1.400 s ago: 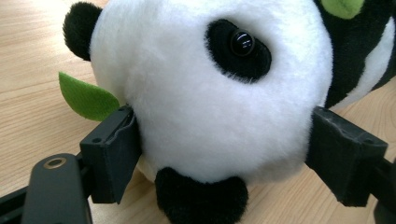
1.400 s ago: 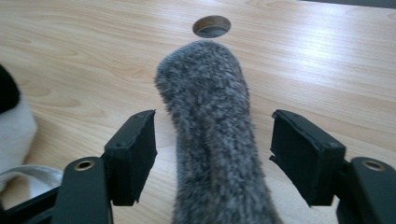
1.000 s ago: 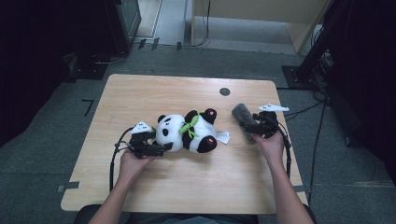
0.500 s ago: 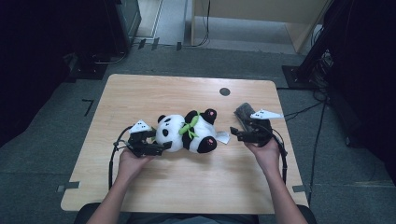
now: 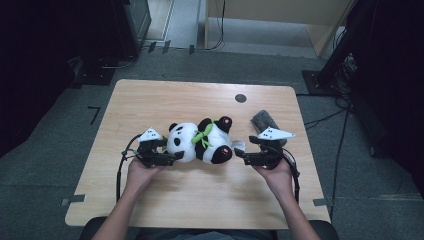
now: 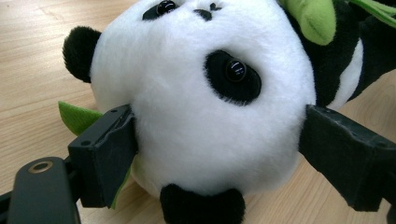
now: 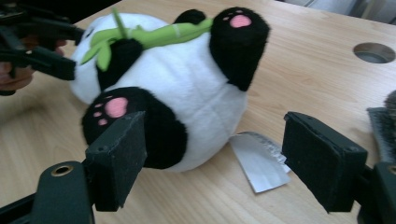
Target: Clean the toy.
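panda (image 5: 200, 142) lying on its back mid-table in high view, left gripper (image 5: 167, 159) at its head. right gripper (image 5: 240, 159) now swinging in from grey brush (image 5: 264, 121) toward its feet, so two-handed lift looks near.
left gripper view: jaws pinching white head (image 6: 205, 102) both sides.
right gripper view: jaws spread, closing in on lower foot (image 7: 126, 116) and tag (image 7: 259, 158), gripping nothing.

Panda plush (image 5: 200, 142) lay mid-table (image 5: 165, 100); left gripper (image 5: 170, 158) at its head, right gripper (image 5: 239, 158) beside its foot
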The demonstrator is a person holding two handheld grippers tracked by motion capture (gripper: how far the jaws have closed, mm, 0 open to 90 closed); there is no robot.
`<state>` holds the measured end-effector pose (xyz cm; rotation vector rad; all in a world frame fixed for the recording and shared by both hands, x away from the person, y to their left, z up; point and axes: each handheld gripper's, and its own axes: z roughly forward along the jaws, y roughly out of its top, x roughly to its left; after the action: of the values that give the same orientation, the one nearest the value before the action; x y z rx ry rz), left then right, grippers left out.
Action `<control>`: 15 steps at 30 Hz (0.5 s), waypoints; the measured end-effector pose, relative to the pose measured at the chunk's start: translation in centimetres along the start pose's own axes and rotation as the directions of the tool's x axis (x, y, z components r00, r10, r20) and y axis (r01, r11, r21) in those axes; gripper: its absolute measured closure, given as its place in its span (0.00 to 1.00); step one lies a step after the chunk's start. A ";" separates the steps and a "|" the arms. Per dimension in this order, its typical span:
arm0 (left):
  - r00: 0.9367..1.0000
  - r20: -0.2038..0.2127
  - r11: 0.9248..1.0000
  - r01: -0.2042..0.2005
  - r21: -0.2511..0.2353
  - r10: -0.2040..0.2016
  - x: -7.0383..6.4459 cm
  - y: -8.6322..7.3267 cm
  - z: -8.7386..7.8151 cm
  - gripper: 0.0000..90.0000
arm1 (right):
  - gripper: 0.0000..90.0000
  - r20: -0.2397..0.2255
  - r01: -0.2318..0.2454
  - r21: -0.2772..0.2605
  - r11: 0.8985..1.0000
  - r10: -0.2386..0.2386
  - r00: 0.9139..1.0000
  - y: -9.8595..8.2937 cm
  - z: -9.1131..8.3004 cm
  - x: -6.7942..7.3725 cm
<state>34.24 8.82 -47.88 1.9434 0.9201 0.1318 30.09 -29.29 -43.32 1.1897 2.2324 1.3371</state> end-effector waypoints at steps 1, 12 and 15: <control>1.000 0.000 1.000 -0.001 0.000 0.001 0.0 0.0 0.0 0.14 | 0.24 -0.007 0.007 -0.002 1.000 -0.007 1.000 0.0 0.0 0.2; 1.000 0.009 1.000 0.006 -0.025 -0.005 0.2 0.1 0.1 0.14 | 0.17 -0.140 0.085 0.020 0.996 -0.081 0.987 -0.4 1.7 2.1; 1.000 0.007 1.000 -0.001 -0.014 0.001 0.3 0.3 0.3 0.14 | 0.16 -0.157 0.101 0.020 0.995 -0.096 0.983 -0.4 2.7 2.2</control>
<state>34.74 8.72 -47.84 1.9309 0.9115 0.1319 30.14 -26.09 -44.74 0.9998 2.3915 1.4083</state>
